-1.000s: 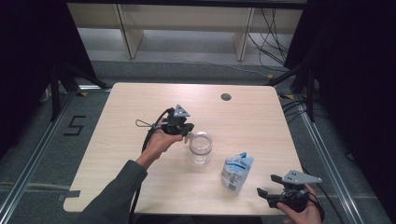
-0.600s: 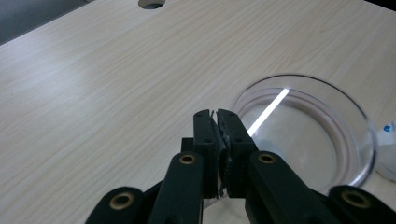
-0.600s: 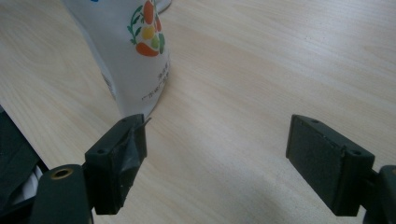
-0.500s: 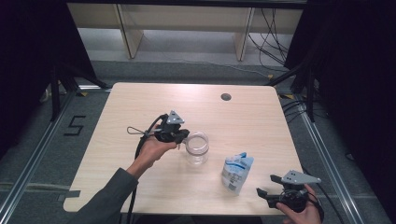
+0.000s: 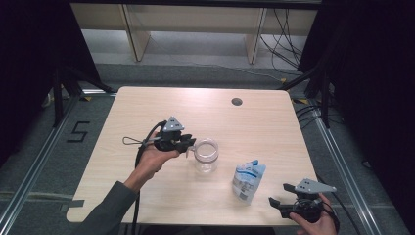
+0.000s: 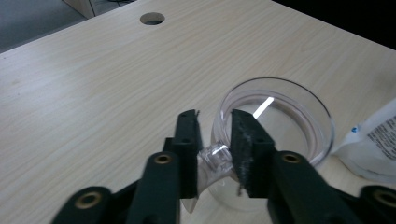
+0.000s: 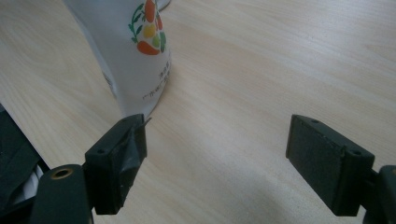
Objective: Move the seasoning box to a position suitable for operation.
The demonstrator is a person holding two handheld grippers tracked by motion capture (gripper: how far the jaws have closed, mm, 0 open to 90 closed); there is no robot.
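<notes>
Two tongs: left tongs (image 6: 212, 140), just been opening, loosely straddle the handle of the clear glass jar (image 5: 206, 155) mid-counter (image 5: 274, 127), so back off toward 9 o'clock without tipping it; right tongs (image 5: 285, 196) spread wide, idle near the white snack pouch (image 5: 248, 178) at 5 o'clock.

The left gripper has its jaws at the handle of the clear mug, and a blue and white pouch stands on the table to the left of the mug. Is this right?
Not quite. In the high view the pouch stands right of the clear mug, not left. The left gripper does have its jaws at the mug's handle.
</notes>
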